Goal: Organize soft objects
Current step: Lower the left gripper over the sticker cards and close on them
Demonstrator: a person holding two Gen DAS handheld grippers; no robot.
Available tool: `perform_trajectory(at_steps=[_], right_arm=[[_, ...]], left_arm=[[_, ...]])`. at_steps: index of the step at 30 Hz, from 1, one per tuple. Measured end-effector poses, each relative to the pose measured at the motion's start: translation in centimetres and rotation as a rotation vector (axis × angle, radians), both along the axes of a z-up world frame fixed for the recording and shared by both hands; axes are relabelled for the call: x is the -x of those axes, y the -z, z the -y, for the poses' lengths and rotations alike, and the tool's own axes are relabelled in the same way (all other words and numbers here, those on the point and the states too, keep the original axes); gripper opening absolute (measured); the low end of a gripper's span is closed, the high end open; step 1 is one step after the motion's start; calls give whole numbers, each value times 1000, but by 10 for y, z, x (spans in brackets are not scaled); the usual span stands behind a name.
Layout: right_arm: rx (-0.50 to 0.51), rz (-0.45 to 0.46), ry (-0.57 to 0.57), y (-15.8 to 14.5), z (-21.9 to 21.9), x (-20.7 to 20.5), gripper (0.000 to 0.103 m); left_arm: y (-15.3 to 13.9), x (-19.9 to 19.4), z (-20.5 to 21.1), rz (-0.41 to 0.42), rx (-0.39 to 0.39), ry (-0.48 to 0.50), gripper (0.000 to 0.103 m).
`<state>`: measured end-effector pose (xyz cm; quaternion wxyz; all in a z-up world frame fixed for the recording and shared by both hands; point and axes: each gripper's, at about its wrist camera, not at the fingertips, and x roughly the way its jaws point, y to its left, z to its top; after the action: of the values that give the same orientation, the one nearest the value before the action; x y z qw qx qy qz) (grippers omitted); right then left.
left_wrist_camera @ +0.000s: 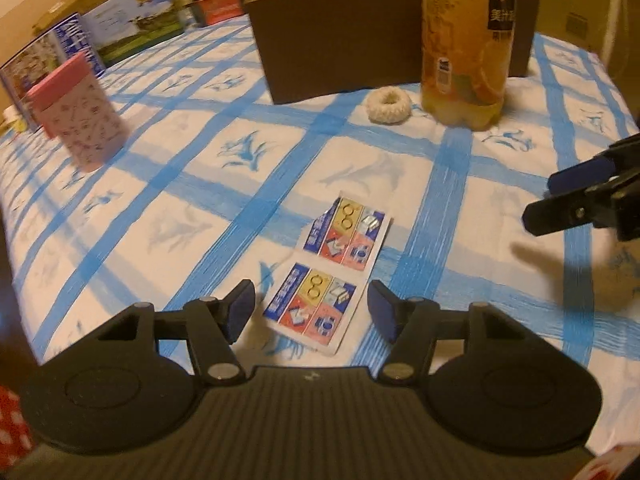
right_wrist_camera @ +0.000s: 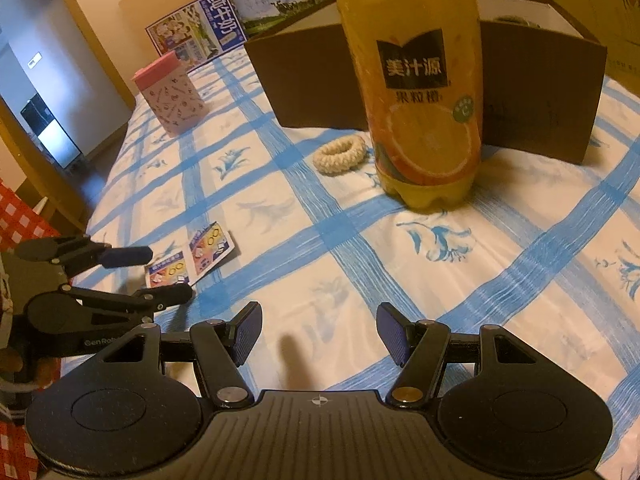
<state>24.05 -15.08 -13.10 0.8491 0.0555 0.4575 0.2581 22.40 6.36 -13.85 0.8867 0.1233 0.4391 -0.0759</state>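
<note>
A flat strip of two printed sachets (left_wrist_camera: 329,277) lies on the blue-checked cloth (left_wrist_camera: 200,208). My left gripper (left_wrist_camera: 311,310) hangs open just over its near end, with the near sachet showing between the pads. A cream knitted ring (left_wrist_camera: 388,105) rests further back, beside an orange juice bottle (left_wrist_camera: 464,40). In the right wrist view my right gripper (right_wrist_camera: 319,332) is open over bare cloth, empty, facing the bottle (right_wrist_camera: 424,92) and the ring (right_wrist_camera: 339,154). The left gripper (right_wrist_camera: 160,276) appears at that view's left over the sachets (right_wrist_camera: 192,258). The right gripper's fingers (left_wrist_camera: 576,196) enter the left view's right edge.
A brown open-topped cardboard box (left_wrist_camera: 340,40) stands behind the bottle and ring. A pink patterned tin (left_wrist_camera: 80,112) stands at the left, with milk cartons (left_wrist_camera: 52,52) behind it. Red checked fabric (right_wrist_camera: 16,220) lies off the cloth's left edge.
</note>
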Motion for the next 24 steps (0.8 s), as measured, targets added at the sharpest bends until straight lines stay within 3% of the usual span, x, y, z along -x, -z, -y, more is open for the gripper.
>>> perform_trajectory(at_steps=[9,17,24], right_arm=[[7,-14,11,7,0,-4,63],[1,-12,16,6,0,-4,63],[-2,13,1,3,-4,-4,63]], left_arm=[[5,-11,-22,-35,155,18,60],[2,-6,-16,-19,155,-2,47],[-4,5,-26,26,192,-130,45]])
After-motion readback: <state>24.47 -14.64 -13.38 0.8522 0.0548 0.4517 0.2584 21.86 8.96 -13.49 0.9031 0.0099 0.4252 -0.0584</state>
